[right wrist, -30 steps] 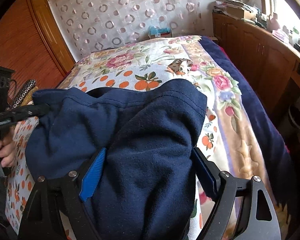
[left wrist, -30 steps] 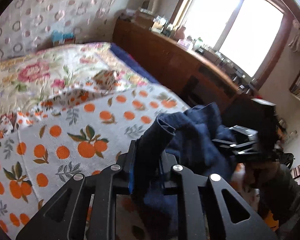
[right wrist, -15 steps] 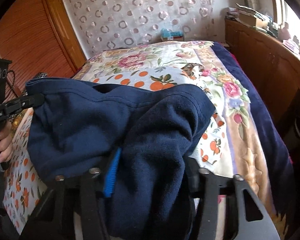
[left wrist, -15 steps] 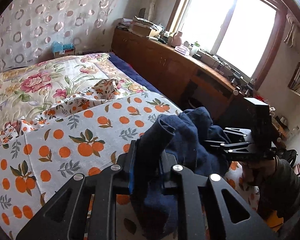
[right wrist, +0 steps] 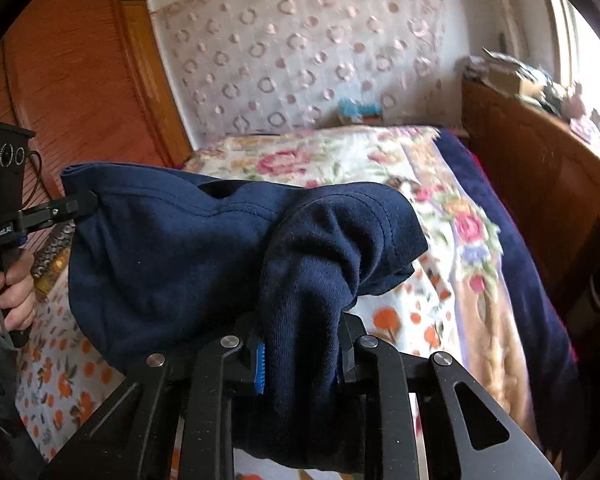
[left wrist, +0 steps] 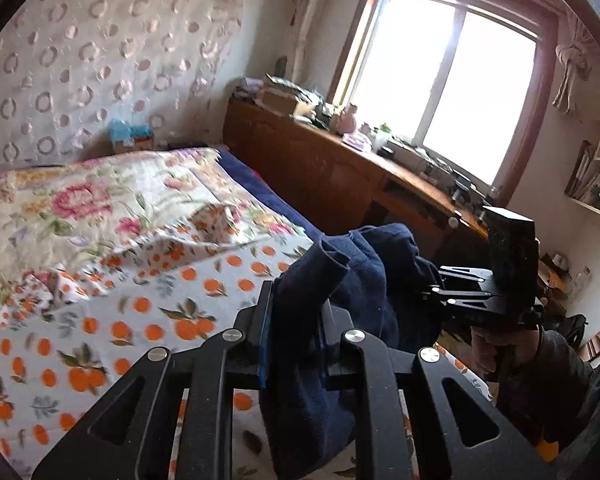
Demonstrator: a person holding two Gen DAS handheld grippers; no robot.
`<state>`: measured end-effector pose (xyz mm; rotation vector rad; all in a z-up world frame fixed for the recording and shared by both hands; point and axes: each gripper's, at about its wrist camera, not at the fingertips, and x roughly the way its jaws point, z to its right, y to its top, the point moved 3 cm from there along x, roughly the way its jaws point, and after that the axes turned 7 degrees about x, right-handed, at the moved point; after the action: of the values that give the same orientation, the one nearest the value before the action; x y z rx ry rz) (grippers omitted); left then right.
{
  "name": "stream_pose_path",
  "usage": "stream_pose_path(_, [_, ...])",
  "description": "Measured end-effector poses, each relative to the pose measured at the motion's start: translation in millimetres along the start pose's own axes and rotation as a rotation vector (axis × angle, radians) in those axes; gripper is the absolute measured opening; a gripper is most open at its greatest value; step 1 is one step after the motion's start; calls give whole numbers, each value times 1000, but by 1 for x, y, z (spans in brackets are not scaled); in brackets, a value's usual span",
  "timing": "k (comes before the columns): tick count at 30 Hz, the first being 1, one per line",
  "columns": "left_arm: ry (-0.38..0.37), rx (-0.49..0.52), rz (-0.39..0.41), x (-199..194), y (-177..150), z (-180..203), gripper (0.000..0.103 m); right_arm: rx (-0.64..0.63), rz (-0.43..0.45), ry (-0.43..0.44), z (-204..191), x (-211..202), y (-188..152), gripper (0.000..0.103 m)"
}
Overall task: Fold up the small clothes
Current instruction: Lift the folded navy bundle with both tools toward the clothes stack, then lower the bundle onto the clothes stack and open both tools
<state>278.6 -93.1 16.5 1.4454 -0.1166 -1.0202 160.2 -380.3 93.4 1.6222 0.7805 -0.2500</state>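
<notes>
1. The left gripper (left wrist: 294,344) has its jaws pressed together on a bunch of the navy blue garment (left wrist: 364,280); the cloth passes between the two fingers and hangs down below them.
2. The right gripper (right wrist: 302,360) is also clamped on the same garment (right wrist: 172,248), with a thick roll of cloth squeezed between its blue-padded fingers (right wrist: 261,366).
3. The garment is held in the air above the bed, stretched between the two grippers, and it does not lie on the bedding.
4. In the right wrist view, the left gripper (right wrist: 80,206) pinches the far corner of the garment, and a hand (right wrist: 14,296) holds its handle.
5. In the left wrist view, the right gripper (left wrist: 432,292) is at the other side of the cloth, and its tips are hidden in the folds.
6. Under the garment is a sheet with orange fruit print (left wrist: 120,320), and beyond it a floral quilt (left wrist: 100,200).
7. A wooden cabinet (left wrist: 320,172) stands beside the bed under the window (left wrist: 452,80).
</notes>
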Motion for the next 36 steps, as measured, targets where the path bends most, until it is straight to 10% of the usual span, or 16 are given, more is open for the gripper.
stream_pose_path(18, [363, -65, 117, -142, -33, -96, 18, -362, 2, 199, -157, 78, 71, 23])
stream_pose_path(36, [642, -355, 263, -243, -139, -190, 18, -860, -60, 349, -351, 218, 154, 24])
